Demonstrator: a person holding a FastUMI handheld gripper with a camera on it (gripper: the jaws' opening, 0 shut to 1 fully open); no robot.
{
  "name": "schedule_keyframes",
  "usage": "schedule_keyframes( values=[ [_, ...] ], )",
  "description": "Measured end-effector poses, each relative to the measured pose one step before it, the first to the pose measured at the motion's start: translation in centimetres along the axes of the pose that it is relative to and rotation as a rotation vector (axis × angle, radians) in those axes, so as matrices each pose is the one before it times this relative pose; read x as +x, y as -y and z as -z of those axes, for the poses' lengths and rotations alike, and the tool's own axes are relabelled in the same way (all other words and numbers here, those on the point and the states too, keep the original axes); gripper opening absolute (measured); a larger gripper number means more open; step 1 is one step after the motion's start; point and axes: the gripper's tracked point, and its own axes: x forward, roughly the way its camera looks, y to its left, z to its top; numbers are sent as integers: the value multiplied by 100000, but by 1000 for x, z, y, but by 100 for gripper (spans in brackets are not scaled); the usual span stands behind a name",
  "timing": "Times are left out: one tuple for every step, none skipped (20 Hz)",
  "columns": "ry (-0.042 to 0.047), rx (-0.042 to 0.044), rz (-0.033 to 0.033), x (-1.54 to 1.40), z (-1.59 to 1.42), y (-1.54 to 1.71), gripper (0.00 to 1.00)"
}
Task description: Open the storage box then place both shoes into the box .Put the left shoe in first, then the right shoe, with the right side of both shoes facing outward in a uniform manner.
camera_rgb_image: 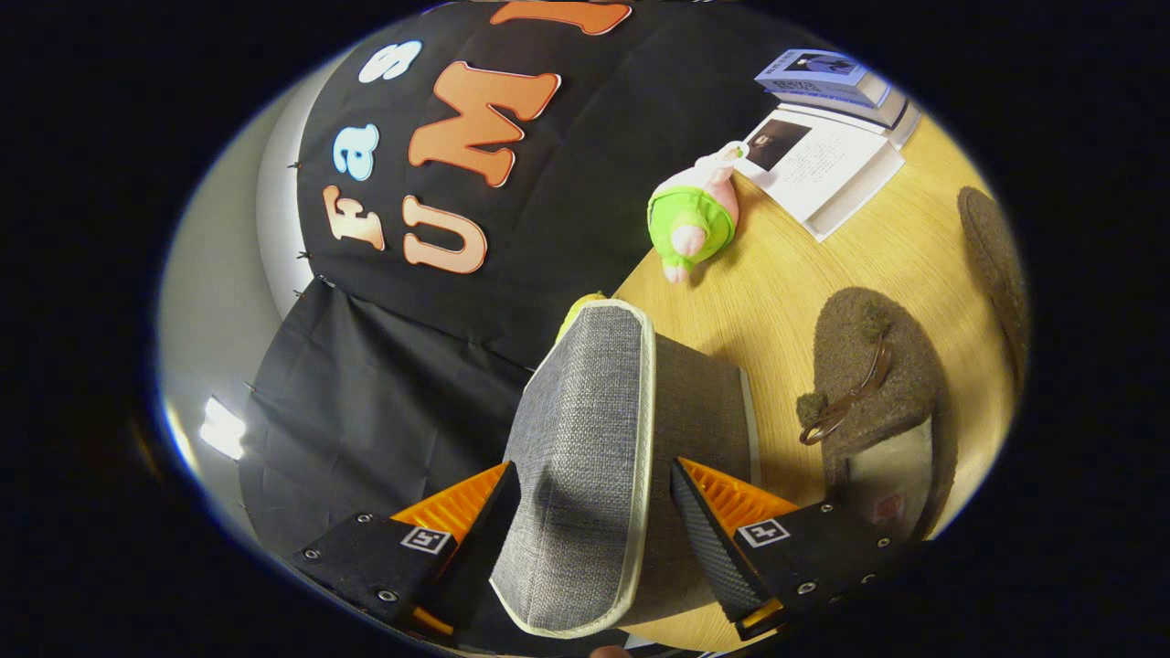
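— Gripper view: saw wooden table, grey fabric storage box on it, lid raised, inside hidden.
— Gripper?
— Spread wide either side of lid; grip unclear.
— Shoes?
— Brown shoe beside box, second shoe beyond. Further off: books, plush toy.

Second shoe cut off beyond first.

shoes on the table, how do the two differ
The nearer shoe lies just beyond the gripper, whole upper and brown lace showing; the farther shoe shows as a sliver, cut off. Both are brown felt on the wooden table.
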Motion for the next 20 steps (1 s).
schedule_keyframes(
  values=[
    [-439, 225, 1446, -95, 314, 190, 96],
    [-295, 1867, -1363, -78, -219, -389, 94],
    [47, 1313, -89, -87, -2, -176, 87],
    [12, 622, 447, -238, -144, -180, 81],
    [430, -161, 1731, -101, -99, 260, 71],
    [551, 144, 626, -198, -187, 7, 68],
    [-114, 459, 345, -275, -166, -25, 62],
    [-366, 374, 183, -190, -73, -67, 55],
    [423, 686, 229, -337, -320, -193, 49],
    [819, 991, 162, -224, -312, -221, 41],
    [964, -176, -205, -277, -365, -372, 23],
    [191, -308, -380, -84, -113, -387, 19],
    [472, 93, -279, -254, -59, -427, 12],
    [135, 205, -155, -124, -200, -442, 9],
    [0, -664, 1106, 5, -57, -470, 3],
    [-166, -2012, 1916, 36, 37, -225, 2],
    [-172, -2356, 1310, -279, -63, -334, 1],
    [-533, -2259, 682, -138, -59, -610, 1],
    [-300, -1845, 811, -194, 28, -769, 1],
    [-140, -1513, 301, -174, -148, -838, 1]
  ],
)
